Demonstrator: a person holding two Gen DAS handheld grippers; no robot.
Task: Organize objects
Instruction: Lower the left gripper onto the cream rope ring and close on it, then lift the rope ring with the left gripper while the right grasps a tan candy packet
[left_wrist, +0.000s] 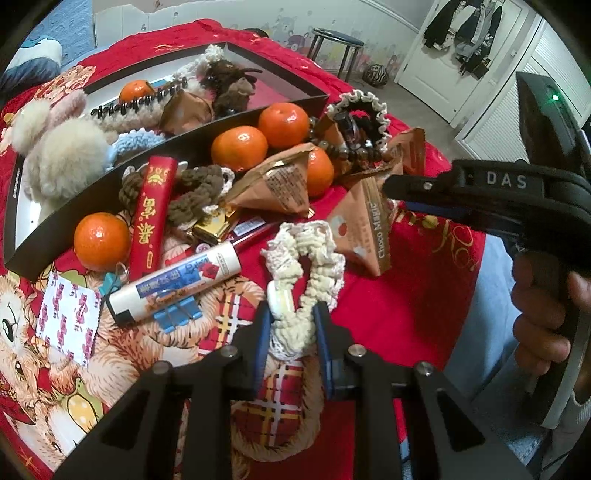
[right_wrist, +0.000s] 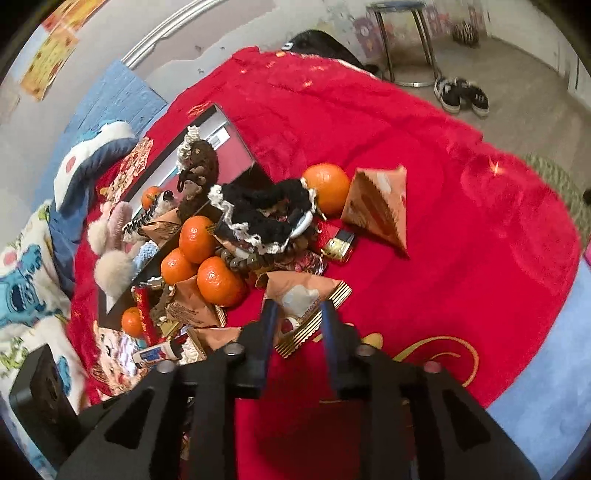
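Left gripper (left_wrist: 290, 334) on cream scrunchie (left_wrist: 306, 266), lengthwise away.

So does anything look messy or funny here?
Yes. Most things lie in a jumbled heap on the red blanket, outside the black tray: tangerines, snack packets, a lighter. The left gripper pinches a cream scrunchie that is bunched and twisted.
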